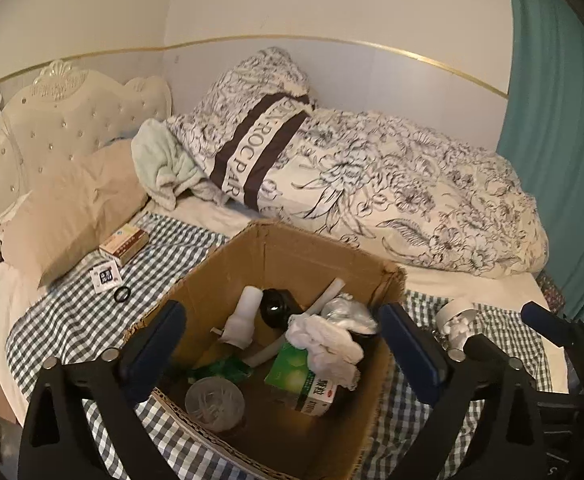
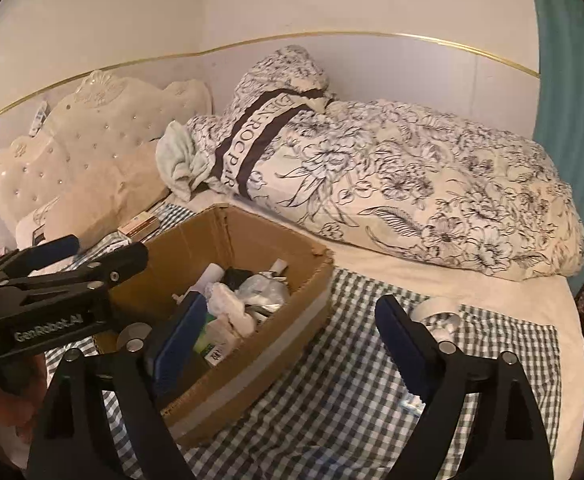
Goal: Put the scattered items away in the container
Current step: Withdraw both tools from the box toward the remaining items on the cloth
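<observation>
Left tool (image 1: 288, 344) spread | above cardboard box (image 1: 320, 260) | right tool (image 2: 284, 332) spread

The container (image 1: 324, 256) is brown corrugated cardboard, matt, with rough torn edges; a band of smooth pale tape (image 2: 252, 364) runs along its outer wall. The checked sheet (image 2: 332, 380) on the bed is woven cloth, matt. The duvet (image 1: 412, 184) is printed cloth, soft and creased. The headboard (image 1: 72, 120) is glossy buttoned padding. Each claw, left (image 1: 282, 338) and right (image 2: 288, 334), is matt black plastic with blue pads (image 1: 412, 340) and bright metal studs (image 2: 447, 347).
</observation>
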